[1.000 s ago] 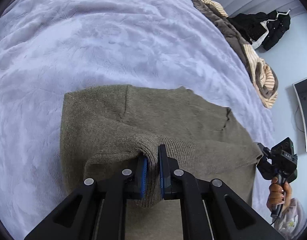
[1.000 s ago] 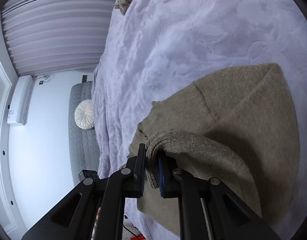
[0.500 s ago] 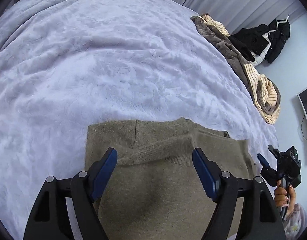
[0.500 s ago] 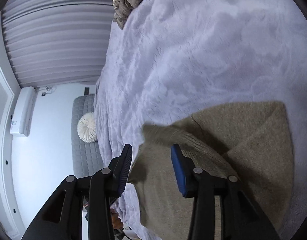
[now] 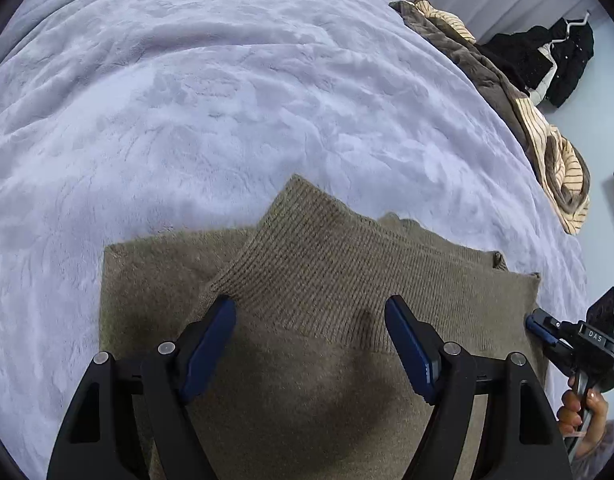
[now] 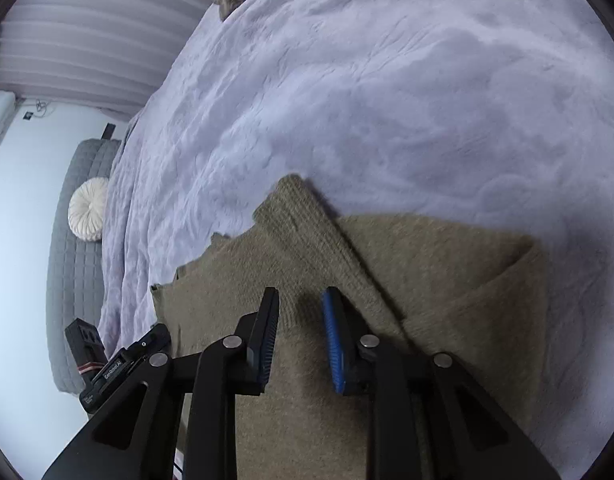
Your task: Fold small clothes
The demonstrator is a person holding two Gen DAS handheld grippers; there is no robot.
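An olive-brown knit sweater (image 5: 315,280) lies folded on the lilac bedspread (image 5: 211,104). Its ribbed hem band lies flat across the top of the fold. My left gripper (image 5: 311,324) is open and empty just above the sweater, its blue pads either side of the ribbed band. The sweater also shows in the right wrist view (image 6: 427,280). My right gripper (image 6: 301,320) is open and empty above the sweater's near part. The right gripper also shows in the left wrist view (image 5: 543,330), beside the sweater's right edge.
A pile of brown and striped clothes (image 5: 547,136) lies along the bed's far right edge. Black clothes (image 5: 555,60) hang beyond it. A grey padded bench (image 6: 75,240) with a round white cushion (image 6: 89,208) stands left of the bed. Curtains (image 6: 91,28) hang behind.
Both grippers were shut on the sweater's folded edge one second ago. Both have opened and let it go. The ribbed hem now lies flat across the sweater.
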